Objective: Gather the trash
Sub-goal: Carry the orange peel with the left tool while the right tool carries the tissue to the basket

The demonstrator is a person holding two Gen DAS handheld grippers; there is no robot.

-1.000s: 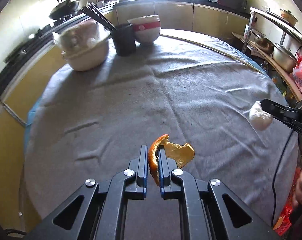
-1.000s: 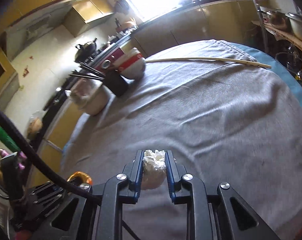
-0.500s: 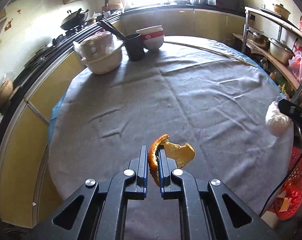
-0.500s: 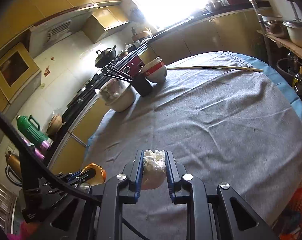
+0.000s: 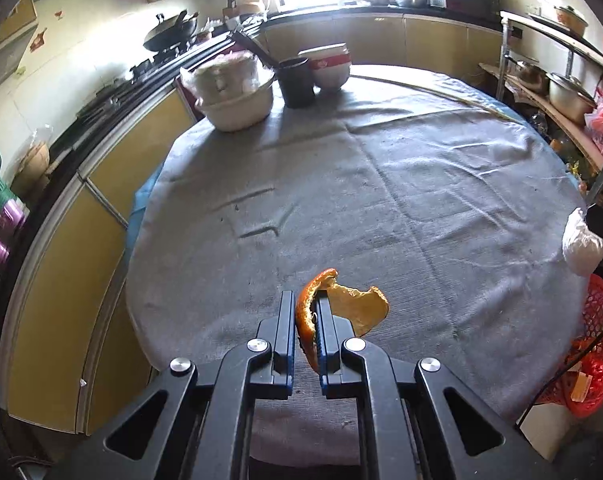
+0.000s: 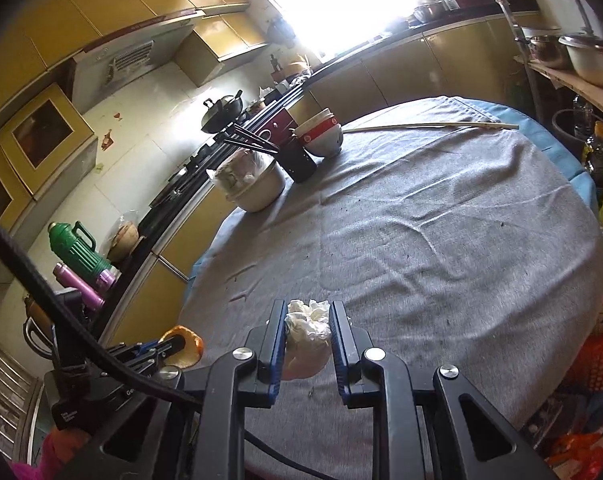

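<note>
My left gripper point(image 5: 304, 300) is shut on a piece of orange peel point(image 5: 357, 308), which sticks out to the right of its blue pads above the near edge of the round table. My right gripper point(image 6: 307, 312) is shut on a crumpled white tissue point(image 6: 307, 338). In the left wrist view that tissue point(image 5: 581, 246) shows at the far right, beyond the table's rim. In the right wrist view the orange peel point(image 6: 183, 346) shows at the lower left in the other gripper. A red mesh basket point(image 5: 593, 352) stands on the floor by the table at the right.
A grey cloth covers the round table point(image 5: 381, 200). At its far side stand a cream bowl with bagged items point(image 5: 237, 100), a dark cup with chopsticks point(image 5: 297, 80) and red-and-white bowls point(image 5: 329, 66). A long stick point(image 6: 429, 126) lies along the far rim. Kitchen cabinets and a shelf rack surround it.
Both grippers have drawn back and risen from the table with their loads. More of the table's rim, the cabinets and the red basket have come into view.
</note>
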